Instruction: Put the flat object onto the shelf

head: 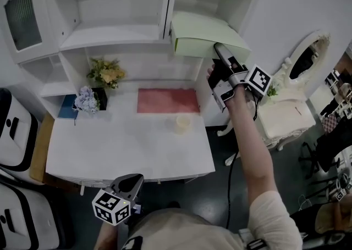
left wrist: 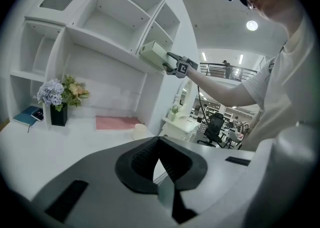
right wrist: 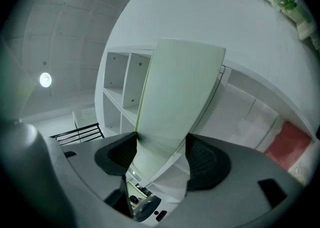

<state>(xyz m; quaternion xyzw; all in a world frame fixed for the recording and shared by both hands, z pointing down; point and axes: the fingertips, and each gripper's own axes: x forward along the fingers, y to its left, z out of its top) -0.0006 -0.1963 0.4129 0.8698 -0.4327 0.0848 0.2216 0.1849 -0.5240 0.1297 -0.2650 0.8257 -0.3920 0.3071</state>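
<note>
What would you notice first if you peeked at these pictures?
The pale green flat box jumps out first. The right tongs grip it, high up in front of the right-hand opening of the white shelf. Below, a pink mat lies at the back of the white desk, with a bunch of flowers to its left.

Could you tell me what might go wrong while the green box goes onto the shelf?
The right gripper pinches the green box at one end only, so it might sag or slip. Its far edge is close to the upright divider and could catch there. If dropped, it may hit the cup below.
</note>
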